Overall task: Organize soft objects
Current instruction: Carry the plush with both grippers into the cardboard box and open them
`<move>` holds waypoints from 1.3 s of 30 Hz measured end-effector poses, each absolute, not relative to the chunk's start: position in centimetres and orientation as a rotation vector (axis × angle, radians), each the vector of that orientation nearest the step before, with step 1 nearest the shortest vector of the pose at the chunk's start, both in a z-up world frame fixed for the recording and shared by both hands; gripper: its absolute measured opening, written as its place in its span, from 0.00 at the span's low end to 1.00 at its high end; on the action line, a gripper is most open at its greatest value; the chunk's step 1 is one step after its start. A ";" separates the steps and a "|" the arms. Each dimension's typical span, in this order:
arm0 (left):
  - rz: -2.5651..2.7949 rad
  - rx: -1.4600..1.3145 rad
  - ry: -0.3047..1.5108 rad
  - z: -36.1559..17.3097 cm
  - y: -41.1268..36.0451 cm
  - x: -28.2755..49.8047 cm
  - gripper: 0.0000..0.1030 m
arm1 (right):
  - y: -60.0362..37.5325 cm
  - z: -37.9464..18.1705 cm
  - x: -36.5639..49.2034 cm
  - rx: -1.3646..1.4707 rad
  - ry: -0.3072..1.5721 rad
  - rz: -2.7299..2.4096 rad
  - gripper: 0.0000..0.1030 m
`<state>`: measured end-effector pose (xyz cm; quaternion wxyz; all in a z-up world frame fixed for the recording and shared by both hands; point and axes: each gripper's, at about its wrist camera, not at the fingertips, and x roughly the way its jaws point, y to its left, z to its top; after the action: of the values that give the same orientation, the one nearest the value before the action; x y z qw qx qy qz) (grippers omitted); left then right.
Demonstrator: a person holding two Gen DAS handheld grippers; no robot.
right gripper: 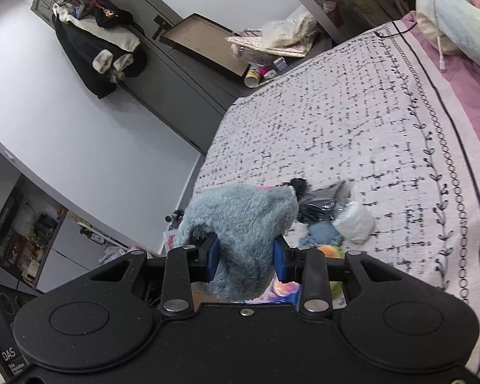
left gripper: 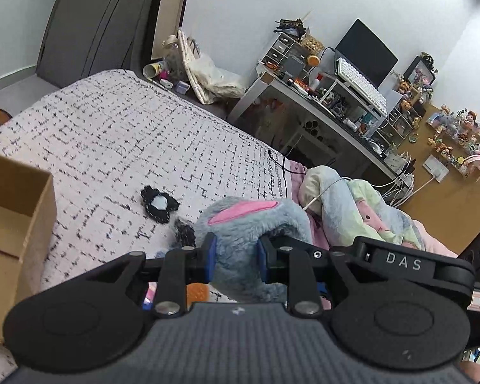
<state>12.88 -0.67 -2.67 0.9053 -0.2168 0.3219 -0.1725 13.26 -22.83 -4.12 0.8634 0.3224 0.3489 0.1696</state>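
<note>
My left gripper (left gripper: 235,260) and right gripper (right gripper: 246,264) both clamp the fluffy blue-grey plush toy with pink ear (left gripper: 249,224), not yet boxed; the brown cardboard box (left gripper: 16,211) waits at 9 o'clock, and 1 small black felt patch (left gripper: 159,204) remains on the bed.

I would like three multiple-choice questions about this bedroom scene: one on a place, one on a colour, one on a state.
1. Where does the cardboard box stand in the left wrist view?
A. at the left edge, on the bed
B. on the desk
C. on the floor by the door

2. What colour is the inside of the plush toy's ear?
A. green
B. pink
C. yellow

3. How is the left tool?
A. wide open, nothing in it
B. shut on the plush toy
C. out of view

Answers: 1 A, the box sits on the patterned bed cover; 2 B, a pink patch shows; 3 B, both blue pads press the grey-blue fur.
</note>
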 end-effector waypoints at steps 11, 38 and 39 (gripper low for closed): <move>-0.369 -0.449 0.639 -1.7 3.4 14.3 0.24 | -19.0 -3.1 14.7 0.673 0.710 0.365 0.32; -0.166 -0.681 0.626 -6.0 17.3 14.5 0.24 | -4.9 -5.1 18.1 0.522 0.789 0.506 0.32; -0.160 -0.696 0.628 -6.3 17.6 14.5 0.24 | -4.6 -5.2 18.1 0.513 0.793 0.508 0.32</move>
<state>14.51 17.64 -6.26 0.8891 -0.3348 0.3023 -0.0768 18.14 -4.55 -5.17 0.8596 0.2446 0.3778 0.2418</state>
